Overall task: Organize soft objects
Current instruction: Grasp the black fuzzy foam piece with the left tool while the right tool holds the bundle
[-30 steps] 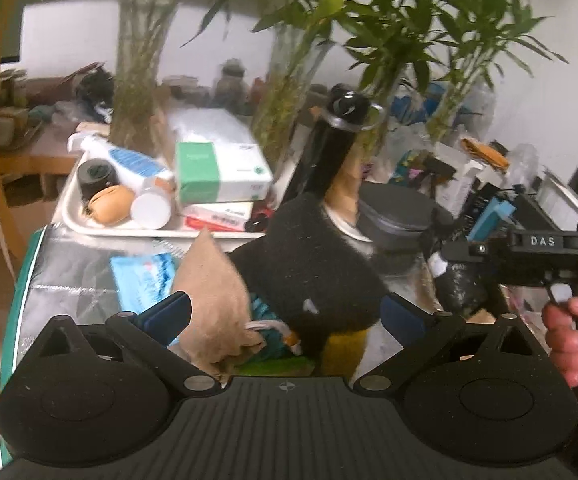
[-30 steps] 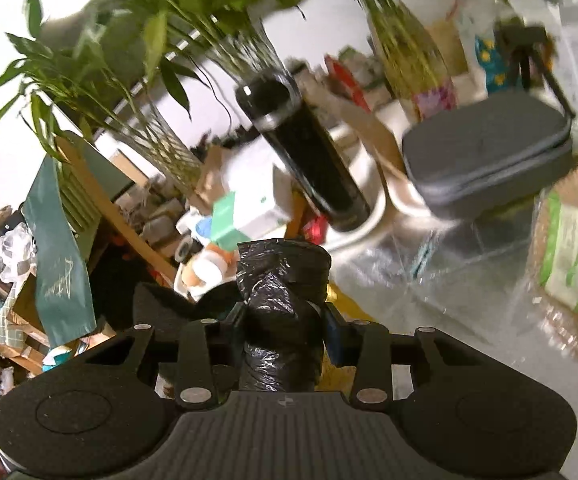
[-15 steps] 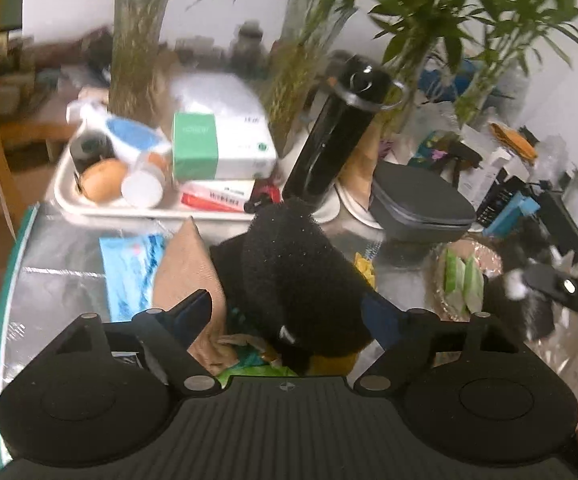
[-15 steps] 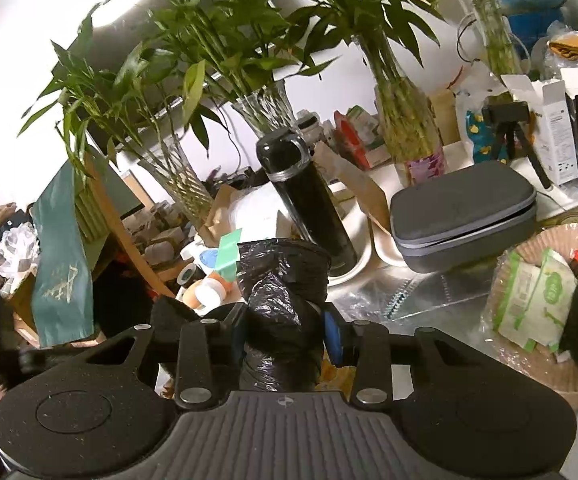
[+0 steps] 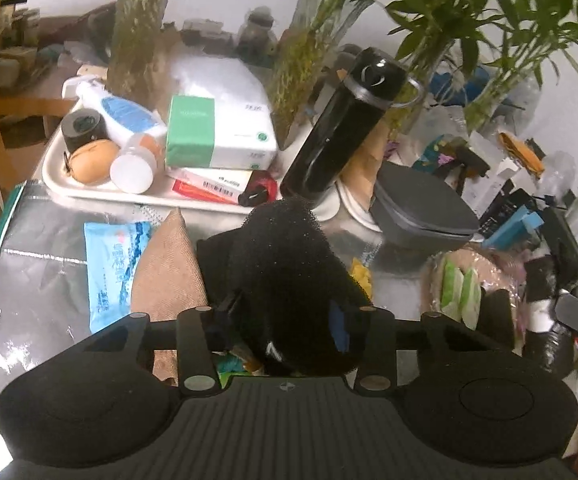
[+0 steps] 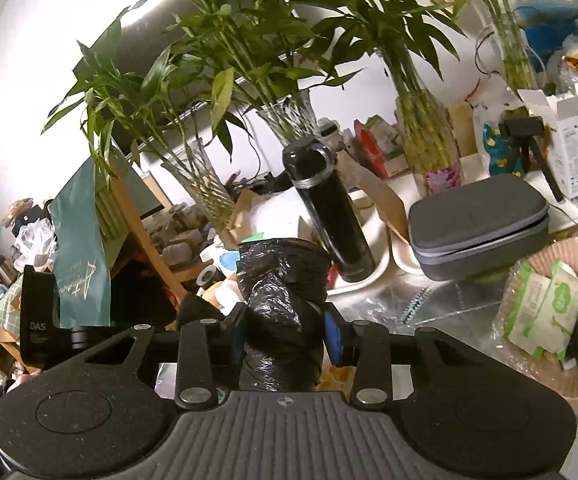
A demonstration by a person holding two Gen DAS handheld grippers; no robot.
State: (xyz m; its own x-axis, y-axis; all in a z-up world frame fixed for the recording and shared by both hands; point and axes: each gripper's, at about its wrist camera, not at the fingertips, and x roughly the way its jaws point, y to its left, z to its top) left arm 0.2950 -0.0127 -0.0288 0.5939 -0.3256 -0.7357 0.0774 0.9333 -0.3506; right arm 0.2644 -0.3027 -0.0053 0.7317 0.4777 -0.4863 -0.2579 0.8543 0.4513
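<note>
Cluttered tabletop under a shiny silver cover (image 5: 45,272), bamboo stems in glass vases along the back, white wall behind.

Left gripper (image 5: 285,320): jaws have just been closing and are now pressed into a black foam sponge (image 5: 289,272) at the centre of the left wrist view, over a heap of soft things. A tan cloth (image 5: 169,276) and a blue wet-wipe pack (image 5: 117,268) lie at about 9 o'clock from it; a black flask (image 5: 341,128) stands at 12 o'clock.

Right gripper (image 6: 289,340): clamped on a crumpled black plastic bag (image 6: 281,304), held up off the table.

Handling, as judged: the sponge is light, springy and easily squashed; a mid-body grip should be kept. The bag is light and slick (slippage through the pads is likely), so the bunched middle is best held.

The sponge's underside and the items beneath it are hidden by the gripper body. The wicker basket (image 6: 537,376) at 3 o'clock in the right wrist view is cut off.
</note>
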